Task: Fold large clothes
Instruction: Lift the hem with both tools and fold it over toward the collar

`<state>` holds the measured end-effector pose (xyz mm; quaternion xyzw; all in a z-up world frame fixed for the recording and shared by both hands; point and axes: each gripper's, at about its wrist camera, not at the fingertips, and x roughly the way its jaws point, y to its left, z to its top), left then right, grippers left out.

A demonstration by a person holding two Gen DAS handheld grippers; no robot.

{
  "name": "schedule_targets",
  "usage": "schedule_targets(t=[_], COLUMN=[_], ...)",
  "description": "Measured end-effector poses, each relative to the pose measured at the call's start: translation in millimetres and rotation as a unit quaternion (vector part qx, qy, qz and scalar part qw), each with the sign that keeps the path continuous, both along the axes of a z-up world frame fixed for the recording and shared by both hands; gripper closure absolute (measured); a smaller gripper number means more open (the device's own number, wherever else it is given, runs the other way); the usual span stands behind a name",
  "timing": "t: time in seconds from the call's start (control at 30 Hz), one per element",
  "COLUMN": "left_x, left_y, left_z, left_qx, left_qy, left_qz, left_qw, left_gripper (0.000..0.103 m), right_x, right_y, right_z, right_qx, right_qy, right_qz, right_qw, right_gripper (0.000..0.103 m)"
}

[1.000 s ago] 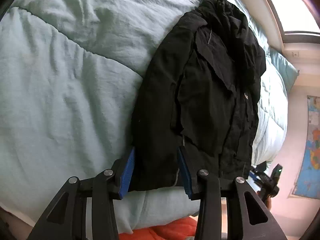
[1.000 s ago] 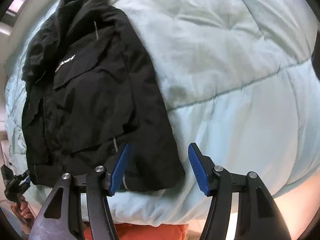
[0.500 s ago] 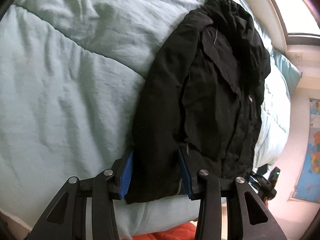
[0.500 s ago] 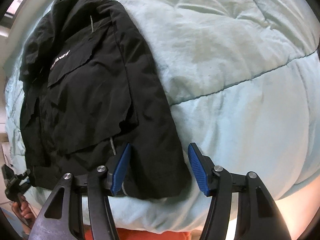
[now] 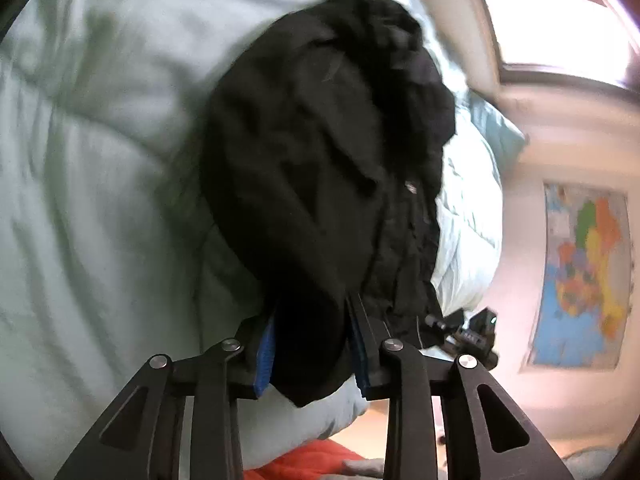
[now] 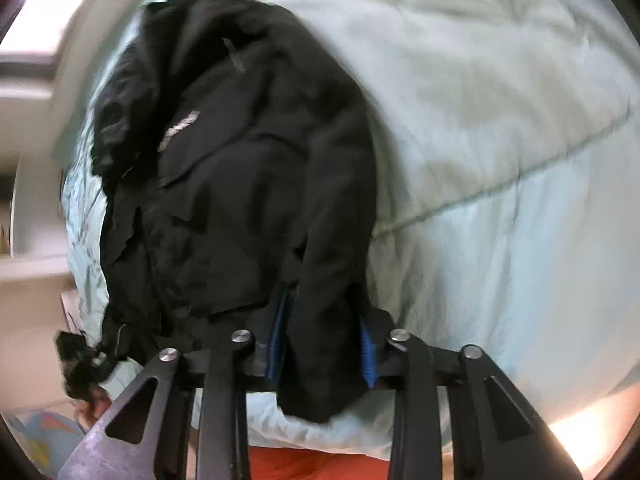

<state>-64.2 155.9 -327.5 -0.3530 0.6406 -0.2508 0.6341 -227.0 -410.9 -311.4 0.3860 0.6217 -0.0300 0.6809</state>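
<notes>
A black jacket [image 5: 320, 152] lies on a pale green duvet [image 5: 100, 160], hood at the far end. My left gripper [image 5: 312, 344] is shut on the jacket's near hem corner, which bunches between the blue pads and hangs below them. In the right wrist view the same jacket [image 6: 240, 184] shows a white chest logo. My right gripper [image 6: 324, 340] is shut on the other near hem corner, the cloth gathered between its blue pads. Both corners are raised off the duvet [image 6: 500, 140]. Both views are motion-blurred.
The bed's near edge drops to an orange cloth [image 5: 312, 460] below. A coloured wall map [image 5: 584, 276] hangs to the right. A window [image 5: 552, 12] is at the far end. The other gripper shows at the jacket's far corner [image 5: 468, 336].
Both grippers have closed on the jacket's near hem corners and lifted them. The jacket's lower part has bunched and risen off the duvet.
</notes>
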Motion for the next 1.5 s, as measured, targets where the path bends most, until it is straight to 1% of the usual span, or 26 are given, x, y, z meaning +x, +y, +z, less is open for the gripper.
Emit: schedule_targets(t=[0.03, 0.07, 0.13, 0.27, 0.3, 0.33, 0.37, 0.4, 0.43, 0.5, 0.6, 0.63, 0.67, 0.7, 0.73, 0.77, 0.83, 0.87, 0.93, 1.03, 1.13, 1.17, 1.23, 1.3, 1.4, 1.5], left_x=[-3, -7, -13, -13, -13, -13, -13, -13, -13, -10, -8, -9, -10, -11, -13, -16, -19, -18, -13, -1, 17, 24, 38, 54, 83, 114], left_y=[-3, -7, -12, -1, 6, 13, 20, 25, 28, 27, 18, 13, 7, 3, 1, 1, -1, -4, -10, -12, -15, -12, -19, -18, -20, -22], left_z=[-5, -8, -13, -16, -13, -8, -2, 2, 5, 3, -15, -21, -24, -24, -21, -11, 9, 21, 42, 69, 94, 101, 113, 126, 143, 162], left_qx=[0.016, 0.036, 0.048, 0.004, -0.023, -0.051, -0.074, -0.081, -0.077, -0.067, -0.04, -0.021, 0.003, 0.016, 0.024, 0.031, 0.021, 0.017, 0.006, -0.009, -0.027, -0.038, -0.044, -0.044, -0.036, -0.031], left_qy=[0.004, 0.004, 0.007, 0.03, 0.031, 0.027, 0.019, 0.015, 0.013, 0.014, 0.04, 0.045, 0.047, 0.047, 0.041, 0.021, -0.008, -0.024, -0.048, -0.08, -0.105, -0.11, -0.12, -0.136, -0.147, -0.166], left_qz=[-0.006, -0.015, -0.021, 0.012, 0.028, 0.043, 0.056, 0.068, 0.077, 0.074, 0.063, 0.056, 0.047, 0.041, 0.044, 0.055, 0.064, 0.065, 0.068, 0.086, 0.111, 0.117, 0.127, 0.128, 0.122, 0.117], left_qw=[0.9998, 0.9992, 0.9986, 0.9995, 0.9988, 0.9974, 0.9955, 0.9943, 0.994, 0.9949, 0.9964, 0.9972, 0.9978, 0.9979, 0.9979, 0.9977, 0.9977, 0.9975, 0.9965, 0.9931, 0.9879, 0.9863, 0.9836, 0.9815, 0.9808, 0.9786], left_gripper=[0.069, 0.067, 0.062, 0.061, 0.061, 0.058, 0.047, 0.039, 0.028, 0.027, 0.027, 0.037, 0.064, 0.074, 0.081, 0.087, 0.091, 0.091, 0.092, 0.092, 0.092, 0.092, 0.092, 0.092, 0.092, 0.092], right_x=[-4, -8, -11, -11, -7, -4, -1, 3, 6, 12, 16, 16, 13, 15, 15, 15, 16, 17, 18, 24, 35, 40, 50, 64, 89, 121], right_y=[-4, -5, -3, 2, 4, 5, 7, 9, 11, 14, 15, 15, 13, 15, 15, 15, 15, 15, 13, 3, -8, -15, -27, -35, -46, -58], right_z=[-6, -11, -16, -11, -6, -1, 4, 6, 7, 4, -6, -8, -8, -10, -8, -6, 1, 8, 22, 47, 63, 69, 81, 93, 107, 130], right_qx=[0.002, -0.001, -0.01, -0.008, -0.005, -0.006, -0.012, -0.018, -0.024, -0.025, -0.021, -0.02, -0.026, -0.031, -0.039, -0.04, -0.039, -0.037, -0.038, -0.01, 0.014, 0.023, 0.038, 0.04, 0.037, 0.032], right_qy=[0.009, 0.021, 0.027, 0.013, 0.005, -0.005, -0.01, -0.011, -0.009, 0.001, 0.012, 0.012, 0.013, 0.015, 0.015, 0.01, 0.001, -0.01, -0.034, -0.078, -0.088, -0.097, -0.118, -0.133, -0.146, -0.173], right_qz=[-0.001, 0.0, 0.009, 0.017, 0.019, 0.025, 0.034, 0.041, 0.05, 0.059, 0.056, 0.055, 0.057, 0.058, 0.063, 0.068, 0.073, 0.078, 0.089, 0.097, 0.092, 0.088, 0.079, 0.074, 0.081, 0.082], right_qw=[1.0, 1.0, 1.0, 1.0, 1.0, 1.0, 0.999, 0.999, 0.998, 0.998, 0.998, 0.998, 0.998, 0.998, 0.997, 0.997, 0.997, 0.996, 0.995, 0.992, 0.992, 0.991, 0.989, 0.988, 0.985, 0.981], right_gripper=[0.062, 0.055, 0.054, 0.055, 0.056, 0.057, 0.057, 0.057, 0.057, 0.057, 0.057, 0.057, 0.06, 0.064, 0.069, 0.072, 0.078, 0.083, 0.087, 0.088, 0.088, 0.088, 0.088, 0.088, 0.088, 0.088])
